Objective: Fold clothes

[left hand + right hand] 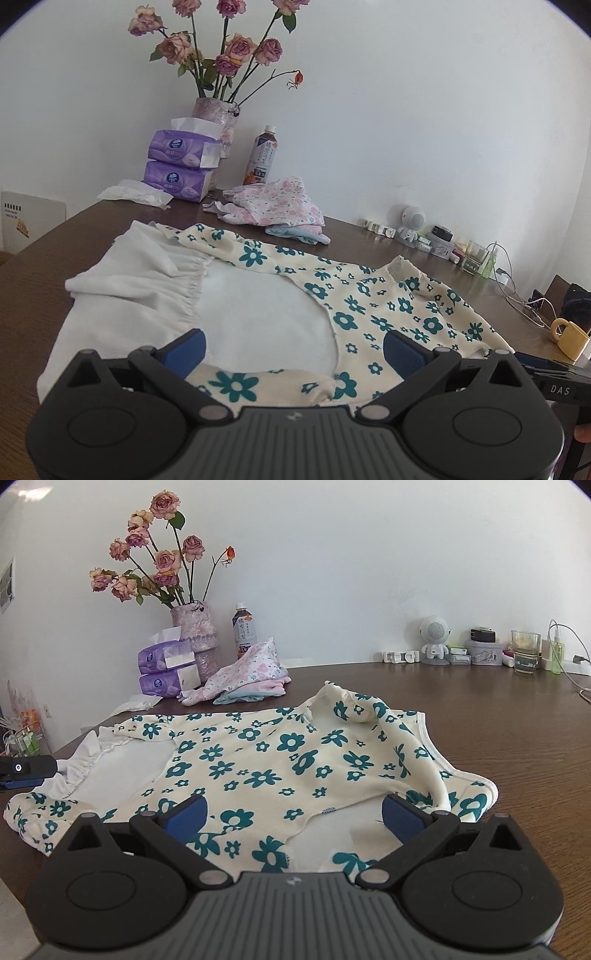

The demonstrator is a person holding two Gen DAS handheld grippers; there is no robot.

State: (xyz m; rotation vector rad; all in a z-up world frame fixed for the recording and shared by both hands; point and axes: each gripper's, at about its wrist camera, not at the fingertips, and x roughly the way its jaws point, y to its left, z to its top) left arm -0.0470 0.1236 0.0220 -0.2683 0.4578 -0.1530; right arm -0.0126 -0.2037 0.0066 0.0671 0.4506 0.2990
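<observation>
A cream dress (369,306) printed with teal flowers lies spread across the middle of the table (33,280), its white ruffled skirt (140,273) toward the left edge and its bodice toward the right. No fold appears made in it yet, so the work on this piece looks to be at its start. A small stack of folded pastel clothes (273,206) sits at the back edge, beside tissue packs (181,166) and a vase (218,118), which suggests earlier pieces are done.

The left gripper (293,349) hangs over the near edge of the dress with its blue fingers (402,354) spread wide, nothing between them; cloth lies below and ahead.

The right gripper (293,818) is likewise wide open and empty over the bodice's near hem, the dress running forward from its fingers (402,818). Whether either touches the cloth cannot be told.
</observation>
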